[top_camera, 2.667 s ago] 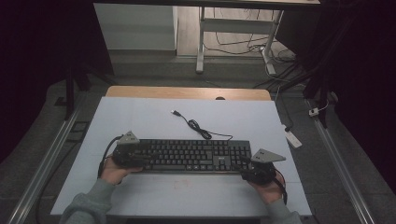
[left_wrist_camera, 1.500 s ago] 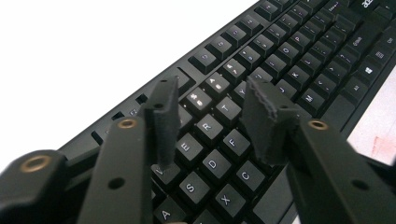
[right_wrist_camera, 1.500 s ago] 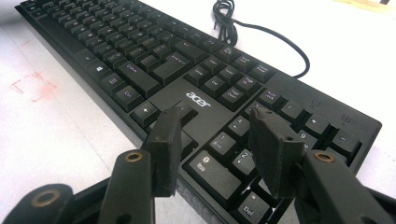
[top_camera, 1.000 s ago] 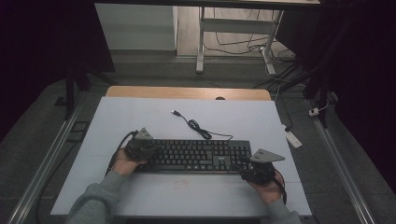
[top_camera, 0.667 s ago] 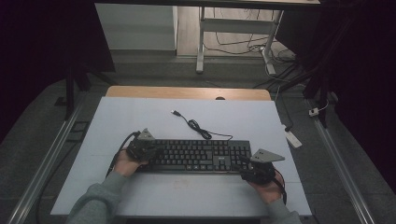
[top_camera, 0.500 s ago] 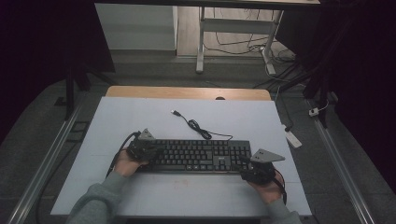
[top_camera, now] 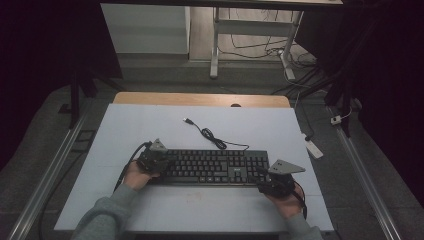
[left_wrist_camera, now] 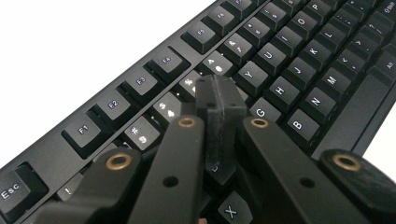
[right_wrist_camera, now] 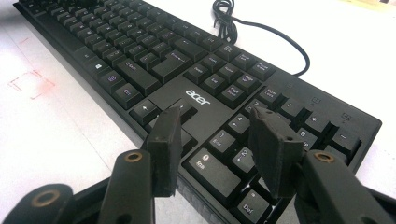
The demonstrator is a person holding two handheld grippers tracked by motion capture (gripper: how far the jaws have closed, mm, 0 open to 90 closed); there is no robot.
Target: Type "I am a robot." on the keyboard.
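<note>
A black keyboard [top_camera: 210, 167] lies across the white table, and its cable [top_camera: 212, 137] curls away toward the back. My left gripper [top_camera: 161, 162] is over the keyboard's left end. In the left gripper view its jaws are shut together with nothing between them [left_wrist_camera: 219, 100], the tips over the letter keys [left_wrist_camera: 289, 51] near the number row; I cannot tell whether they touch. My right gripper [top_camera: 266, 181] is at the keyboard's front right corner. Its jaws stand open [right_wrist_camera: 215, 122] above the arrow keys and number pad [right_wrist_camera: 140, 51], holding nothing.
The white table top [top_camera: 150, 130] has a wooden strip [top_camera: 200, 99] along its back edge. A white power strip [top_camera: 314, 147] lies on the floor to the right. Metal rails run along both sides. Faint red marks [right_wrist_camera: 30, 84] are on the table in front of the keyboard.
Since the oldest frame my left gripper has moved right, onto the keyboard's left end. Over the last second neither hand has moved.
</note>
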